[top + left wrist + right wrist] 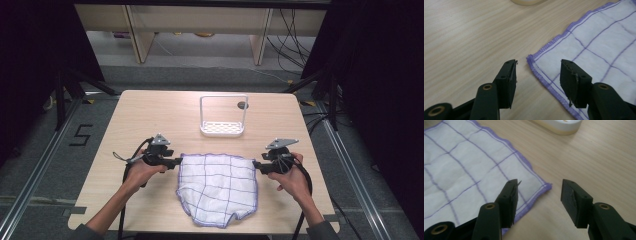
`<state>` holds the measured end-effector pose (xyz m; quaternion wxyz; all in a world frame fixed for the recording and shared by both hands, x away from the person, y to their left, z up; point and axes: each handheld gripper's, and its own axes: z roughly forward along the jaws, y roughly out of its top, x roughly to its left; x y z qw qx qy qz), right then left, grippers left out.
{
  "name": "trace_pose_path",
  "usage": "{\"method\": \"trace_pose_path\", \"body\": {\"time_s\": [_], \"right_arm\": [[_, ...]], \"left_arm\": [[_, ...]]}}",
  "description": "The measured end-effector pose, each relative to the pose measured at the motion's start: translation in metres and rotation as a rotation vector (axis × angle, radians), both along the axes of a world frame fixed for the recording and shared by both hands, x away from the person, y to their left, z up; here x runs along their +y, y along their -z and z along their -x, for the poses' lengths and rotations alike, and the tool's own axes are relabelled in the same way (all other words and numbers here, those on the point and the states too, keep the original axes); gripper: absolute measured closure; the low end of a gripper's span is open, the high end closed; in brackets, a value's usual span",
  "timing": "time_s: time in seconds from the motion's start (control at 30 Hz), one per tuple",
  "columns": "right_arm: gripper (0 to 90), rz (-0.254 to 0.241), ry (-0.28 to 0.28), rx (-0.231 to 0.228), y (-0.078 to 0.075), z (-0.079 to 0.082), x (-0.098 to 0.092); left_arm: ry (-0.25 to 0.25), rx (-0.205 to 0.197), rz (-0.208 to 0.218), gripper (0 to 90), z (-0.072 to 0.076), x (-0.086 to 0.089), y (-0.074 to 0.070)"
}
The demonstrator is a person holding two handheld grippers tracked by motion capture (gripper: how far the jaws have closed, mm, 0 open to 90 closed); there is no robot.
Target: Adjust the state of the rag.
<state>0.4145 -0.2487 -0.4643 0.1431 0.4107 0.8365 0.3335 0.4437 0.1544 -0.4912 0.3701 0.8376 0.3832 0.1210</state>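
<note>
White checked cloth (217,187), purple-hemmed, rumpled on pale wood table (150,115); left gripper (537,75), right gripper (539,195) fingers apart at corners.

We count one wooden table (150,120). On it we see one white cloth with a purple grid and purple hem (217,187) and one white rack with an upright frame and a perforated base (223,116). We count two handheld grippers, the left gripper (176,161) and the right gripper (258,165), each with two black jaws standing apart.
</note>
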Motion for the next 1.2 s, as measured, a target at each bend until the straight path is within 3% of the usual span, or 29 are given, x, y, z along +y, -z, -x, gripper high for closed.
{"method": "trace_pose_path", "body": {"time_s": [0.07,0.1,0.13,0.2,0.23,0.27,0.3,0.33,0.4,0.47,0.53,0.57,0.63,0.77,0.93,1.0,1.07,1.1,1.17,1.2], "right_arm": [[48.4,-0.015,0.013,0.011,0.006,-0.01,0.0],[48.4,-0.005,0.011,0.01,0.01,-0.014,0.0],[48.5,-0.003,0.016,0.038,0.011,-0.017,0.0],[48.5,0.017,-0.002,0.032,0.019,-0.024,0.002],[48.5,0.023,0.015,0.064,0.019,-0.024,0.004],[48.5,0.025,0.017,0.065,0.02,-0.026,0.005],[48.5,0.026,-0.003,0.021,0.024,-0.029,0.005],[49.0,0.035,0.012,0.057,0.023,-0.028,0.007],[49.5,0.058,-0.003,0.046,0.025,-0.03,0.008],[50.3,0.045,0.016,0.055,0.028,-0.03,0.012],[51.5,0.08,-0.012,0.056,0.03,-0.032,0.011],[52.9,0.067,0.003,0.054,0.031,-0.032,0.014],[54.0,0.092,-0.015,0.051,0.033,-0.032,0.015],[62.7,0.1,-0.036,0.052,0.032,-0.032,0.016],[76.9,0.059,-0.053,0.074,0.033,-0.033,0.015],[83.6,0.023,-0.062,0.081,0.034,-0.033,0.015],[85.5,0.034,-0.071,0.084,0.033,-0.034,0.014],[85.9,0.03,-0.066,0.056,0.034,-0.034,0.014],[86.3,0.034,-0.072,0.046,0.029,-0.033,0.013],[86.4,0.013,-0.07,0.029,0.026,-0.032,0.013]], "left_arm": [[-0.017,0.002,-0.007,46.2,-0.006,-0.004,0.004],[-0.016,0.005,-0.008,46.0,-0.009,-0.006,0.006],[-0.009,0.01,-0.019,46.0,-0.013,-0.008,0.008],[-0.008,0.011,-0.022,46.2,-0.016,-0.012,0.01],[-0.006,0.003,-0.024,47.9,-0.017,-0.014,0.01],[-0.003,-0.004,-0.036,48.2,-0.017,-0.015,0.01],[0.008,-0.012,-0.042,48.5,-0.017,-0.016,0.01],[0.011,-0.01,-0.043,49.0,-0.017,-0.018,0.01],[0.027,-0.015,-0.053,49.6,-0.017,-0.021,0.011],[0.031,-0.015,-0.064,50.6,-0.018,-0.025,0.014],[0.042,-0.017,-0.072,51.4,-0.018,-0.025,0.015],[0.034,-0.017,-0.074,52.6,-0.017,-0.027,0.018],[0.047,-0.021,-0.077,54.8,-0.018,-0.027,0.017],[0.075,-0.015,-0.067,62.8,-0.018,-0.028,0.018],[0.106,-0.025,-0.061,81.1,-0.017,-0.029,0.018],[0.108,-0.024,-0.054,84.3,-0.017,-0.029,0.018],[0.091,-0.031,-0.059,86.2,-0.017,-0.028,0.017],[0.087,-0.041,-0.061,86.6,-0.016,-0.027,0.015],[0.095,-0.058,-0.055,86.8,-0.016,-0.024,0.009],[0.097,-0.073,-0.051,86.8,-0.015,-0.023,0.004]]}}
